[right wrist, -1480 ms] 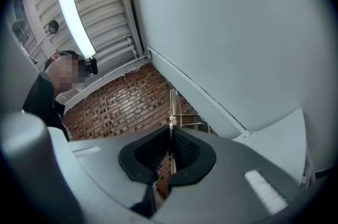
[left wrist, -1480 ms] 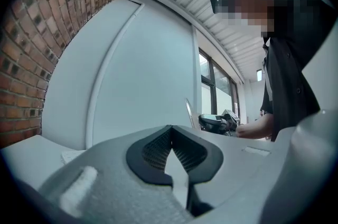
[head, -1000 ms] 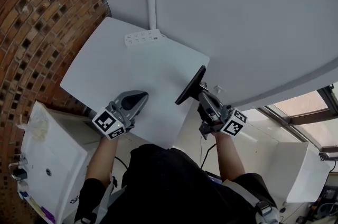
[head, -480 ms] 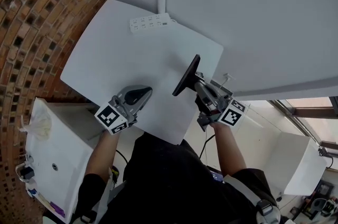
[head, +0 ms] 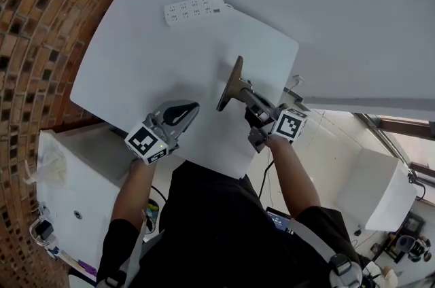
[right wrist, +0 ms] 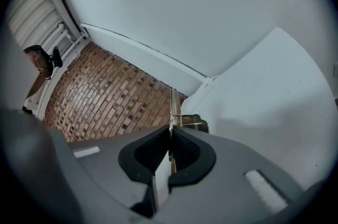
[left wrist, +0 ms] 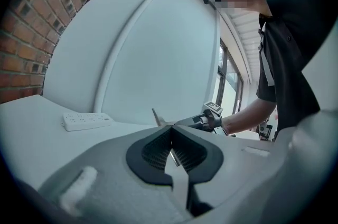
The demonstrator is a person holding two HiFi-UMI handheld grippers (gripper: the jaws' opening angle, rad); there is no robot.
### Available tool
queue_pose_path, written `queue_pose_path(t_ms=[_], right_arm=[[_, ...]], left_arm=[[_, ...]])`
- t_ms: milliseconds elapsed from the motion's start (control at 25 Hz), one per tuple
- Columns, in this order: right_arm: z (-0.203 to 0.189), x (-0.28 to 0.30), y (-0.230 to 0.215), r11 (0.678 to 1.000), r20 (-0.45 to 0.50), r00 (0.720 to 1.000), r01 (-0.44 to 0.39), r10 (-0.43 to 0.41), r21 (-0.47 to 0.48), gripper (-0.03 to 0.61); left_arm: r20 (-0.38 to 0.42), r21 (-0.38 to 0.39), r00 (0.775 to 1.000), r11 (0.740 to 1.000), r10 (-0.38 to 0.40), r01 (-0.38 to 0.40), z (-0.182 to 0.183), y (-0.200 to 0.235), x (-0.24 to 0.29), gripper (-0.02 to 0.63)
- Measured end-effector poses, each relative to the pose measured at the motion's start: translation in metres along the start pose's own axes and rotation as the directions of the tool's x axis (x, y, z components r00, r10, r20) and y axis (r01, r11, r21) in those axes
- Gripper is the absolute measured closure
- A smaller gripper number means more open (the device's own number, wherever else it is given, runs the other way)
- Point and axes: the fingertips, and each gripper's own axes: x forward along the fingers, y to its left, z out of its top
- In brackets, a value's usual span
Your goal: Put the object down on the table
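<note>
The task is partly done, as far as the views show: the object (head: 230, 83) is over the white surface (head: 136, 42) but has not been let go. It is a thin, dark, disc-like piece with a short stem, held on edge and tilted, its lower rim close to the surface towards the near right of the tabletop. The head view does not show whether that rim already touches the surface or hangs just above it. The left gripper view shows only the object's tip (left wrist: 157, 117) above the jaw body, so it does not settle that either.

The right gripper (head: 255, 106) has its jaws pinched on the object's thin stem. In the right gripper view the narrow edge (right wrist: 171, 104) runs straight up out of the seam between the pads, with a small metal fitting just beyond.

The left gripper (head: 194, 106) sits at the near edge of the surface, left of the object and apart from it. Its jaws are pressed together with nothing between them — it has no part in the hold.

A white power strip (head: 194, 10) lies at the far edge, well apart from the object.

What is left, by my judgement, is to lower or tip the disc until it rests on the surface, spread the right jaws, and draw back — the area beneath the object looks bare.
</note>
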Motion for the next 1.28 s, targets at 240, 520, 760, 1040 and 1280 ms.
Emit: queue_pose_path(t_ms=[240,520,760,1040,1280], right_arm=[[-0.026,0.027,-0.046,0.983,-0.055,0.992,0.117,-0.110,0.144,0.571],[-0.049,0.044,-0.074,0.946,-0.112,0.969,0.239,-0.219,0.220,0.571],[-0.054,0.048,-0.084,0.924,-0.129,0.953,0.299,-0.274,0.240,0.571],[-0.057,0.056,-0.092,0.894,-0.127,0.940,0.341,-0.317,0.292,0.568],[-0.056,0.058,-0.095,0.887,-0.126,0.926,0.377,-0.356,0.265,0.558]], left_arm=[[-0.030,-0.007,0.999,1.000,-0.014,0.014,-0.013,0.019,-0.007,0.614],[-0.059,-0.046,0.997,0.998,-0.046,0.043,-0.030,0.026,-0.010,0.614],[-0.067,-0.051,0.996,0.997,-0.055,0.052,-0.033,0.031,-0.009,0.614],[-0.060,-0.024,0.996,0.997,-0.072,0.071,-0.029,0.031,-0.008,0.614],[-0.054,-0.020,0.996,0.997,-0.076,0.075,-0.022,0.034,-0.009,0.614]])
